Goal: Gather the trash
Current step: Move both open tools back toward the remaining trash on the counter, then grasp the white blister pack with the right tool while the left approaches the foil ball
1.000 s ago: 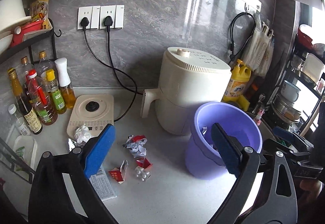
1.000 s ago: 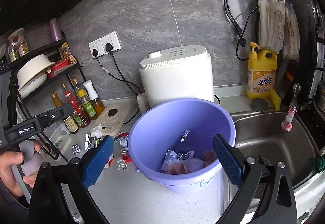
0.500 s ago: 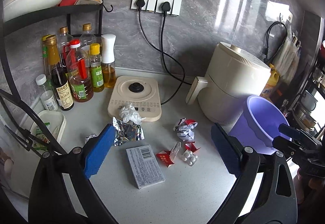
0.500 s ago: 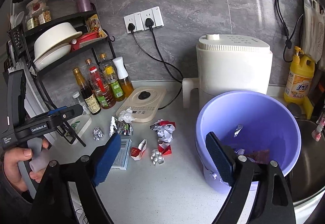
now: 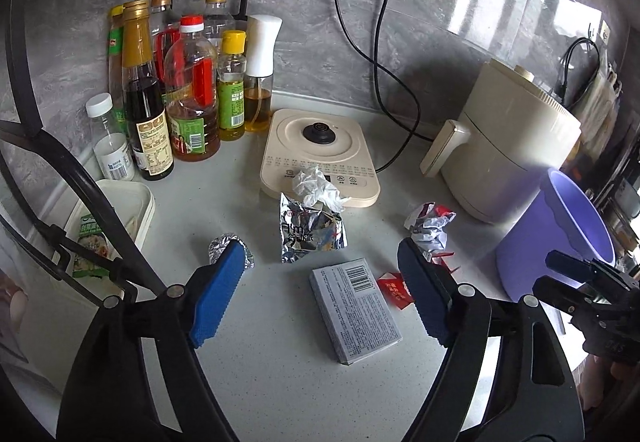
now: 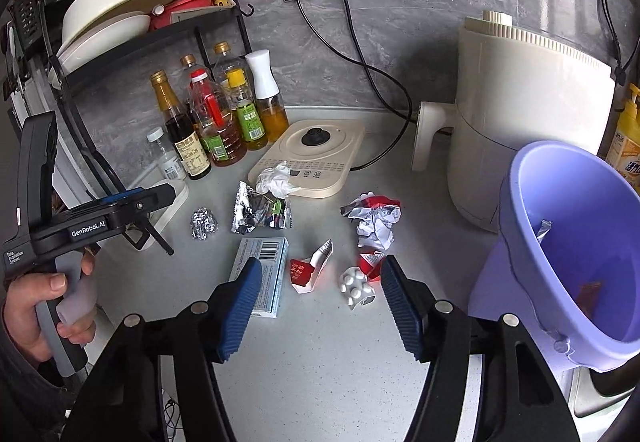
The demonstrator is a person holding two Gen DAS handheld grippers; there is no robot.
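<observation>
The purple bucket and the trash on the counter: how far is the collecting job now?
Partly done. The purple bucket already holds a few wrappers. Nothing is in hand: the left gripper and the right gripper are both open and empty. Left on the counter: foil ball, silver wrapper, white tissue, grey box, red scraps, pill pack, crumpled wrapper.

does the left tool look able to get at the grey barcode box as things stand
Probably yes. The left tool is open and hangs over the grey barcode box, which lies flat with nothing on it; only the red scrap sits beside it.
</observation>
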